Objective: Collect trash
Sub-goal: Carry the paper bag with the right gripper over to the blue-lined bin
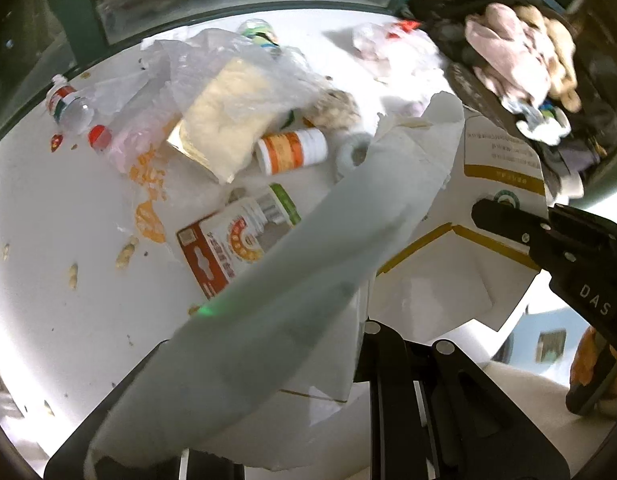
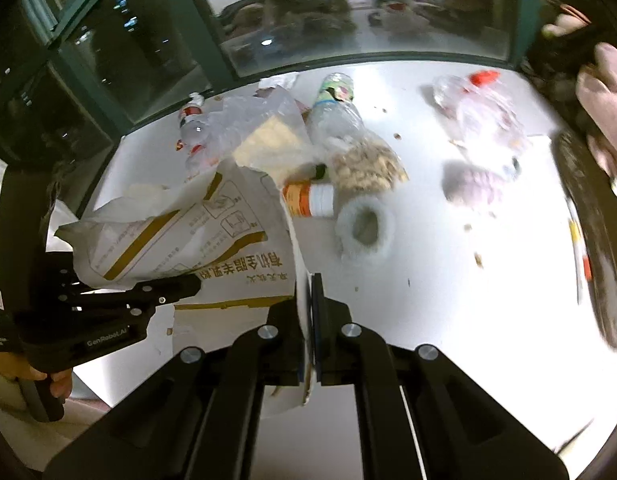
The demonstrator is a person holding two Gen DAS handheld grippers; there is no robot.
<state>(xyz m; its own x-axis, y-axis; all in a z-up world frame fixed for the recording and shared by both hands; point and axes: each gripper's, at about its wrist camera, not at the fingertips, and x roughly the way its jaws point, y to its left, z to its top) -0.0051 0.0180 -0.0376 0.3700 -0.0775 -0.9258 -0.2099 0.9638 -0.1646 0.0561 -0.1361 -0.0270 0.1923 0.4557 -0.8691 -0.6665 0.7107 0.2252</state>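
Held: a flattened white-and-gold paper carton [image 2: 180,236] hangs between both grippers, lifted clear above the near edge of the bench [image 2: 448,288].
Right gripper [image 2: 308,328]: jaws nearly closed, pinching the carton's edge.
Left gripper [image 2: 188,286]: jaws narrow, clamped on the carton's other side — paper drapes over them.
Still on bench: orange-labelled pill bottle [image 1: 292,150], red box [image 1: 224,252], plastic bags [image 1: 212,68] and bottles toward the far edge.
Bin: dark trash bag [image 1: 520,80] at the right edge, already stuffed.
Risk: thin paper could tear or slip if the hands pull apart — or sweep the pill bottle off.
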